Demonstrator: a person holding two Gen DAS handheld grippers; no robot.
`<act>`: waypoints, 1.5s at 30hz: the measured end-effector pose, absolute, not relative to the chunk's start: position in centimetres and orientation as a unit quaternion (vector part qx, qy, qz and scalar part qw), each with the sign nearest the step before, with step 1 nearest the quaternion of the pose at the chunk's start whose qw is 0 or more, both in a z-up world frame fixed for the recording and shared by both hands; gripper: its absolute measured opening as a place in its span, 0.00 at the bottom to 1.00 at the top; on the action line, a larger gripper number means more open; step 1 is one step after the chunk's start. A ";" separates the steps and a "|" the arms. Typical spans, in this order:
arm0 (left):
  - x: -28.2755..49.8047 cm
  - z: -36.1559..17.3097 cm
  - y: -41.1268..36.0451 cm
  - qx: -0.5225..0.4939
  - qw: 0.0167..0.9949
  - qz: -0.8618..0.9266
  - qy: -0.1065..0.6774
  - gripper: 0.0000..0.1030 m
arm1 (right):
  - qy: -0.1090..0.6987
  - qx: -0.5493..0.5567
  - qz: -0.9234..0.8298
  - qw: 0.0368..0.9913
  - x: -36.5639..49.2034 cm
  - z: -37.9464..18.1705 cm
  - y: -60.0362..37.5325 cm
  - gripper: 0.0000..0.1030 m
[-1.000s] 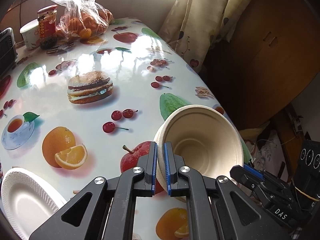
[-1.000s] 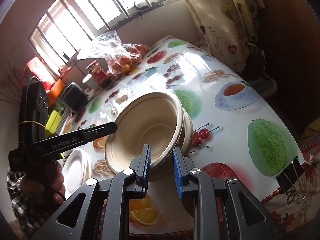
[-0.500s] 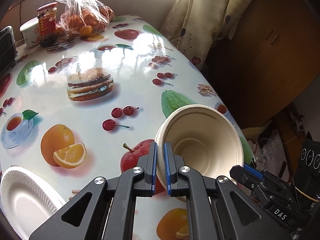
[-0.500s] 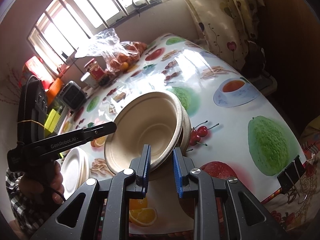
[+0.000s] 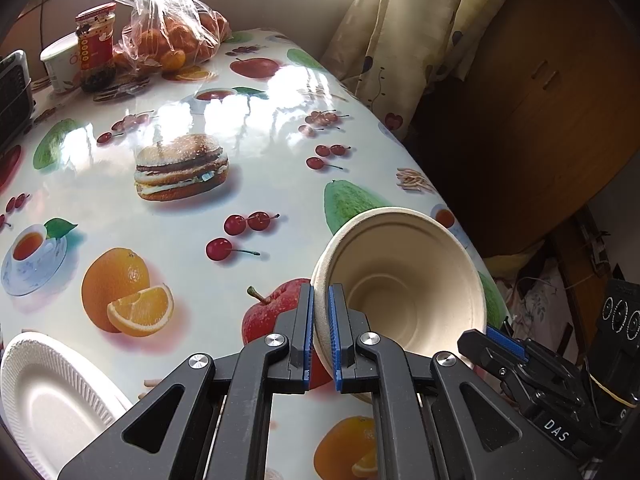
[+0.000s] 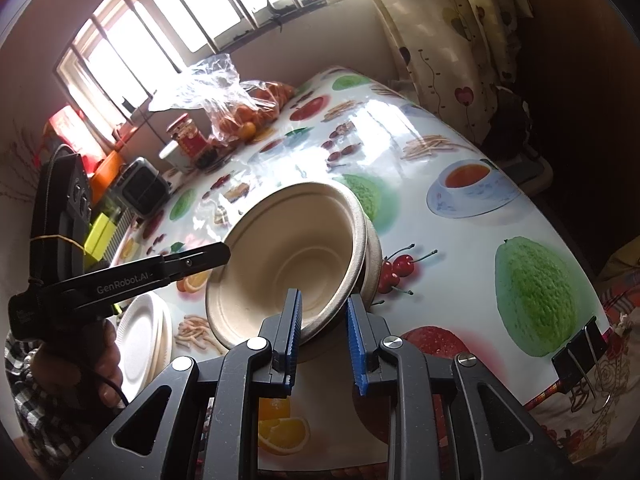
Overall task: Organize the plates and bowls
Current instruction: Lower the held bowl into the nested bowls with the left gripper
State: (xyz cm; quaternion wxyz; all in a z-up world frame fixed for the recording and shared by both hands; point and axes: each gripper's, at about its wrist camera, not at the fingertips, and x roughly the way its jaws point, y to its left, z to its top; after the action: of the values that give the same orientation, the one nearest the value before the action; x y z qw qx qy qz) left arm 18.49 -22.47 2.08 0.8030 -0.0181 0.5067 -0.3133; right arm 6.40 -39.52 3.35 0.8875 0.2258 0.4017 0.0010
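Both hand-held grippers pinch nested bowls point(image 5: 404, 280), tilted at lower right of the left view: left hand-held gripper point(image 5: 319, 332) narrow on the rim, right hand-held gripper point(image 6: 324, 336) clamped on both rims. To separate, pull apart slowly, keeping the plates point(image 6: 142, 332) clear. Nothing differs from earlier frames.

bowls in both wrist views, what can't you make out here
- Bowls: right wrist view shows nested rims; exact count unclear, the front bowl hides the rest.
- Paper plates: left wrist view, cut off by the frame edge.
- Jar label: too small to read.
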 end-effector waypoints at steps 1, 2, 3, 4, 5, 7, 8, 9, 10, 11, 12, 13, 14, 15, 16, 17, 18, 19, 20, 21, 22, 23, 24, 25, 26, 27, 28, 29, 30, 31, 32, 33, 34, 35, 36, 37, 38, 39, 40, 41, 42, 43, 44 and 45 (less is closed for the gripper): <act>18.5 2.1 -22.4 -0.018 0.803 -0.313 0.507 0.07 | 0.402 0.222 0.000 0.888 6.4 3.3 -39.5 0.22; 18.5 2.1 -22.5 -0.018 0.803 -0.313 0.507 0.07 | 0.402 0.221 -0.001 0.889 6.5 3.4 -39.4 0.22; 18.5 2.1 -22.5 -0.018 0.803 -0.313 0.507 0.07 | 0.402 0.220 -0.001 0.889 6.5 3.4 -39.4 0.22; 18.5 2.1 -22.5 -0.019 0.803 -0.313 0.507 0.07 | 0.402 0.219 -0.002 0.889 6.5 3.4 -39.3 0.22; 18.5 2.0 -22.4 -0.019 0.803 -0.313 0.507 0.07 | 0.402 0.218 -0.002 0.889 6.5 3.4 -39.3 0.22; 18.5 2.0 -22.4 -0.019 0.803 -0.312 0.508 0.07 | 0.402 0.214 -0.003 0.890 6.5 3.4 -39.3 0.22; 18.5 2.0 -22.4 -0.019 0.803 -0.312 0.508 0.07 | 0.402 0.212 -0.004 0.891 6.5 3.4 -39.3 0.22; 18.5 2.0 -22.5 -0.018 0.803 -0.312 0.508 0.07 | 0.402 0.210 -0.005 0.891 6.5 3.6 -39.2 0.22; 18.5 2.0 -22.5 -0.018 0.803 -0.311 0.508 0.07 | 0.401 0.210 -0.004 0.891 6.5 3.6 -39.2 0.22; 18.5 2.0 -22.5 -0.018 0.803 -0.311 0.509 0.07 | 0.401 0.210 -0.005 0.892 6.4 3.6 -39.2 0.22; 18.5 2.0 -22.5 -0.018 0.803 -0.311 0.509 0.07 | 0.402 0.210 -0.005 0.891 6.4 3.6 -39.1 0.22; 18.5 2.0 -22.5 -0.019 0.802 -0.311 0.509 0.07 | 0.402 0.209 -0.007 0.892 6.4 3.6 -39.2 0.22; 18.5 2.0 -22.4 -0.019 0.802 -0.311 0.510 0.07 | 0.401 0.208 -0.008 0.892 6.4 3.7 -39.2 0.22; 18.5 2.0 -22.5 -0.019 0.802 -0.311 0.510 0.07 | 0.401 0.208 -0.008 0.892 6.4 3.7 -39.3 0.22; 18.5 2.0 -22.5 -0.019 0.802 -0.311 0.510 0.07 | 0.401 0.207 -0.008 0.892 6.4 3.7 -39.3 0.22; 18.5 2.0 -22.4 -0.019 0.802 -0.310 0.510 0.07 | 0.401 0.205 -0.009 0.893 6.4 3.7 -39.3 0.22; 18.6 2.0 -22.5 -0.018 0.802 -0.311 0.510 0.07 | 0.401 0.203 -0.010 0.893 6.3 3.7 -39.3 0.22; 18.6 2.0 -22.4 -0.019 0.802 -0.311 0.510 0.07 | 0.402 0.200 -0.011 0.894 6.3 3.7 -39.3 0.22; 18.5 2.0 -22.5 -0.020 0.802 -0.311 0.510 0.07 | 0.401 0.198 -0.012 0.894 6.3 3.8 -39.3 0.22; 18.5 2.0 -22.5 -0.019 0.802 -0.311 0.510 0.07 | 0.401 0.196 -0.013 0.895 6.3 3.8 -39.3 0.22; 18.5 2.0 -22.4 -0.019 0.802 -0.311 0.510 0.07 | 0.401 0.194 -0.014 0.895 6.3 3.8 -39.3 0.22; 18.5 2.0 -22.5 -0.019 0.802 -0.310 0.510 0.07 | 0.401 0.193 -0.014 0.895 6.3 3.8 -39.4 0.22; 18.5 2.0 -22.5 -0.019 0.802 -0.310 0.510 0.07 | 0.401 0.189 -0.016 0.896 6.3 3.9 -39.2 0.23; 18.5 2.0 -22.5 -0.018 0.802 -0.310 0.510 0.07 | 0.402 0.184 -0.019 0.897 6.3 3.9 -39.1 0.25; 18.5 2.0 -22.5 -0.018 0.802 -0.309 0.510 0.07 | 0.402 0.179 -0.023 0.898 6.3 3.9 -39.1 0.26; 18.5 1.9 -22.5 -0.018 0.803 -0.309 0.510 0.07 | 0.403 0.173 -0.026 0.899 6.3 3.9 -38.9 0.28; 18.6 1.9 -22.5 -0.017 0.803 -0.308 0.510 0.07 | 0.402 0.170 -0.026 0.899 6.3 4.0 -38.9 0.28; 18.6 1.9 -22.5 -0.017 0.803 -0.308 0.510 0.07 | 0.402 0.169 -0.026 0.900 6.2 4.0 -38.8 0.28; 18.6 1.9 -22.5 -0.017 0.803 -0.309 0.510 0.07 | 0.402 0.169 -0.026 0.900 6.3 4.0 -38.8 0.29; 18.6 1.9 -22.5 -0.017 0.803 -0.309 0.510 0.07 | 0.402 0.169 -0.026 0.900 6.3 4.0 -38.8 0.29; 18.6 1.9 -22.5 -0.017 0.803 -0.308 0.510 0.07 | 0.402 0.170 -0.025 0.899 6.3 4.0 -38.9 0.29; 18.6 1.9 -22.5 -0.017 0.803 -0.308 0.510 0.07 | 0.402 0.169 -0.026 0.900 6.3 4.0 -38.8 0.29; 18.6 1.9 -22.5 -0.017 0.802 -0.308 0.511 0.07 | 0.402 0.169 -0.025 0.900 6.3 4.0 -38.8 0.29; 18.6 1.9 -22.5 -0.018 0.803 -0.308 0.511 0.07 | 0.402 0.169 -0.025 0.900 6.3 4.0 -38.8 0.29; 18.5 1.9 -22.5 -0.017 0.803 -0.308 0.510 0.07 | 0.402 0.169 -0.026 0.900 6.3 4.0 -38.8 0.29; 18.5 1.9 -22.5 -0.016 0.803 -0.308 0.510 0.07 | 0.402 0.169 -0.026 0.900 6.3 4.0 -38.8 0.29; 18.5 1.9 -22.5 -0.016 0.803 -0.307 0.510 0.07 | 0.402 0.169 -0.027 0.899 6.3 4.0 -38.8 0.29; 18.5 1.9 -22.5 -0.016 0.803 -0.307 0.510 0.07 | 0.402 0.169 -0.028 0.899 6.3 4.0 -38.8 0.29; 18.5 1.9 -22.5 -0.017 0.803 -0.308 0.511 0.07 | 0.402 0.168 -0.029 0.899 6.3 4.0 -38.9 0.29; 18.5 1.9 -22.5 -0.017 0.803 -0.307 0.511 0.07 | 0.402 0.167 -0.029 0.900 6.3 4.0 -38.9 0.30; 18.5 1.9 -22.5 -0.017 0.803 -0.307 0.511 0.07 | 0.402 0.166 -0.030 0.900 6.3 4.0 -38.9 0.30; 18.5 1.9 -22.5 -0.017 0.803 -0.307 0.511 0.07 | 0.402 0.164 -0.031 0.900 6.2 4.0 -38.9 0.31; 18.5 1.9 -22.5 -0.017 0.803 -0.306 0.512 0.07 | 0.402 0.162 -0.033 0.901 6.2 4.0 -38.8 0.32; 18.5 1.9 -22.5 -0.017 0.803 -0.306 0.512 0.07 | 0.401 0.159 -0.035 0.901 6.2 4.0 -38.8 0.33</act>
State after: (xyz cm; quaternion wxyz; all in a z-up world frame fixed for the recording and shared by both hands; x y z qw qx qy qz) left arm 18.52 -22.51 1.88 0.8028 -0.0171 0.5116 -0.3059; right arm 6.21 -38.77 3.98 0.9014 0.1591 0.4013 -0.0345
